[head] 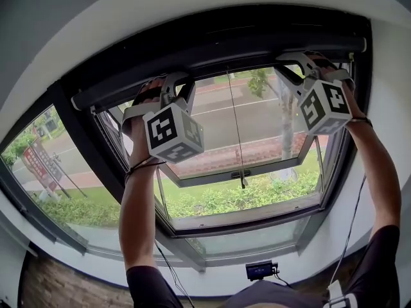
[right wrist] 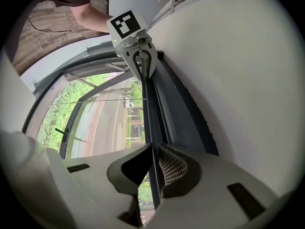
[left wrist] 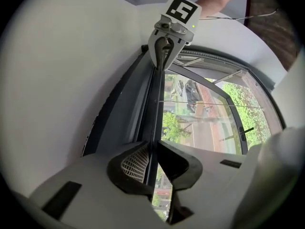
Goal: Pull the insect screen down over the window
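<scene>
The insect screen's dark pull bar lies along the top of the window, just under its roller housing. My left gripper is shut on the bar near its left part, and my right gripper is shut on it toward the right end. In the left gripper view the bar runs from between my left gripper's jaws up to the right gripper. The right gripper view mirrors this: bar pinched by my right gripper, left gripper farther along. No mesh is visibly unrolled.
A thin pull cord hangs from the bar's middle down to a small toggle. The glass sash is tilted outward behind it. A small black device sits on the sill, and a cable hangs at the right. White wall surrounds the frame.
</scene>
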### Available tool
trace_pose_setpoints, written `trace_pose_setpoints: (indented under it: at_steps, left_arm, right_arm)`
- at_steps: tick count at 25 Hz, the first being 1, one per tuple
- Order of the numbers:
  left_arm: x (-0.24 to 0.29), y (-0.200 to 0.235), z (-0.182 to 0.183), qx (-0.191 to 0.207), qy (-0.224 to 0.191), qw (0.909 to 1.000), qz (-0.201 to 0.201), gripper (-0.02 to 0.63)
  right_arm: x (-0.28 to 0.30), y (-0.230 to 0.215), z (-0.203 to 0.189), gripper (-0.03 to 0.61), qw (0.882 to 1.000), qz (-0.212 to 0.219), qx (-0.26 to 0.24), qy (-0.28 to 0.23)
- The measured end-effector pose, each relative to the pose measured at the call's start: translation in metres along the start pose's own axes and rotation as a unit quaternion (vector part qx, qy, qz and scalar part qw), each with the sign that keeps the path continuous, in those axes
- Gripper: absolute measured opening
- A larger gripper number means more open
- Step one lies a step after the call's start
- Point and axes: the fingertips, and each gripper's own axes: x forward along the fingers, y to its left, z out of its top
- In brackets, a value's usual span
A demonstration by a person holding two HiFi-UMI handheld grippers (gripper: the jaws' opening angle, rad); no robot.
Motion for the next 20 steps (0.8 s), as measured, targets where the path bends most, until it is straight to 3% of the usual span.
trace_pose_setpoints:
  at_steps: [6,14,20]
  left_arm:
    - [-0.002,0.003,0.001,0.012,0.006,0.9998,-0.012,0.034]
    - [-0.001,-0.002,-0.001,0.072,0.036,0.9968,0.002,0.029]
    - [0.002,-0.003,-0.001,0.08,0.038,0.996,0.008,0.027]
  right_arm:
    - [0.002,0.001,-0.002,0.028,0.999,0.025,0.023,-0.002]
    - [0.011,0.007,-0.005,0.027,0.999,0.04,-0.021,0.023]
    - [0.011,0.007,-0.006,0.025,0.998,0.045,-0.036,0.03]
